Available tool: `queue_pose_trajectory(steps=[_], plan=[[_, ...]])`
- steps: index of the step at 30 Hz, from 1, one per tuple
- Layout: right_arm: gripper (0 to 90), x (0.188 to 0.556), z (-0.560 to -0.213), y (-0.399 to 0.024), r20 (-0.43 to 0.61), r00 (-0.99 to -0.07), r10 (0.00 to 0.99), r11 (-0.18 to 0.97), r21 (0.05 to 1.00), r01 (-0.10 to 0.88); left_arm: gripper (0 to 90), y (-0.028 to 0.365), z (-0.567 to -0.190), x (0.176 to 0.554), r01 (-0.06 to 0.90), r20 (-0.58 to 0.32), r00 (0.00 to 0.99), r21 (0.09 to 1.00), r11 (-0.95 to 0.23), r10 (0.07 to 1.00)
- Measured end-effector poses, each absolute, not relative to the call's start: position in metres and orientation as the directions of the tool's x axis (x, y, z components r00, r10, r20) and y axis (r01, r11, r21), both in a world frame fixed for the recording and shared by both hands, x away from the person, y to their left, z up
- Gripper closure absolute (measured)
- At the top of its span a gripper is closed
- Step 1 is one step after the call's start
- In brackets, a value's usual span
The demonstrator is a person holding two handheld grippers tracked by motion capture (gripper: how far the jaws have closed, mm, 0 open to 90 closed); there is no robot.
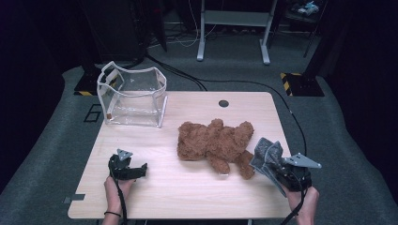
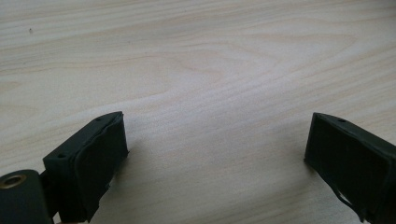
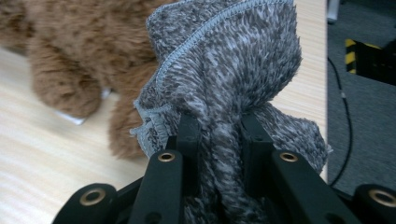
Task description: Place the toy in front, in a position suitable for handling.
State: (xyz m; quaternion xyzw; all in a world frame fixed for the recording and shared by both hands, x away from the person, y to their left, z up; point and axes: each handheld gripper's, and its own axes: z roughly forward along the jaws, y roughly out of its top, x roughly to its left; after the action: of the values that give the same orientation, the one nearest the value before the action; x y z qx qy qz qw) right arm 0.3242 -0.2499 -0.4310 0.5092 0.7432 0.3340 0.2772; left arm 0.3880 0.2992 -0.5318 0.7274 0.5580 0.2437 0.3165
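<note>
Wooden table under everything. Brown plush bear lying mid-table, clear bag standing at the far left corner. Grey fuzzy cloth bunched just beside the bear's leg, clamped in the right gripper. Left gripper spread apart over bare wood.

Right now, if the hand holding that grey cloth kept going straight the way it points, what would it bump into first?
Most likely the brown teddy bear. The right gripper, shut on the grey cloth, points toward the bear's legs, just past the cloth; depth is hard to judge.
</note>
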Motion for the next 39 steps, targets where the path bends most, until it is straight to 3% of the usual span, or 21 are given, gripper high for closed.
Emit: queue_pose_trajectory(steps=[9, 18, 21, 26, 27, 32, 39], plan=[[73.4, 0.337, -0.437, -0.261, -0.084, -0.287, 0.954, 0.249, 0.755, 0.606, 5.5, 0.3, -0.531, 0.388, 0.66, 0.007, 0.265, 0.728, -0.187, 0.964], [70.3, 0.343, -0.465, -0.264, -0.042, -0.237, 0.971, 0.202, 0.68, 0.705, 5.5, 0.3, -0.531, 0.388, 0.66, 0.002, 0.263, 0.729, -0.181, 0.965], [63.4, 0.348, -0.48, -0.258, -0.035, -0.222, 0.974, 0.193, 0.637, 0.746, 5.5, 0.3, -0.531, 0.388, 0.664, -0.001, 0.263, 0.726, -0.181, 0.965], [28.5, 0.355, -0.494, -0.254, -0.009, -0.224, 0.975, 0.185, 0.595, 0.782, 5.5, 0.3, -0.531, 0.388, 0.661, 0.002, 0.265, 0.727, -0.183, 0.964], [25.3, 0.355, -0.494, -0.254, -0.007, -0.225, 0.974, 0.185, 0.593, 0.784, 5.5, 0.3, -0.531, 0.388, 0.661, 0.001, 0.264, 0.728, -0.182, 0.964], [14.6, 0.353, -0.487, -0.256, 0.006, -0.217, 0.976, 0.168, 0.613, 0.772, 5.4, 0.3, -0.531, 0.388, 0.662, 0.005, 0.266, 0.726, -0.186, 0.964], [6.8, 0.349, -0.472, -0.255, 0.039, -0.258, 0.965, 0.174, 0.643, 0.746, 5.3, 0.299, -0.532, 0.388, 0.655, -0.005, 0.253, 0.737, -0.167, 0.968]])
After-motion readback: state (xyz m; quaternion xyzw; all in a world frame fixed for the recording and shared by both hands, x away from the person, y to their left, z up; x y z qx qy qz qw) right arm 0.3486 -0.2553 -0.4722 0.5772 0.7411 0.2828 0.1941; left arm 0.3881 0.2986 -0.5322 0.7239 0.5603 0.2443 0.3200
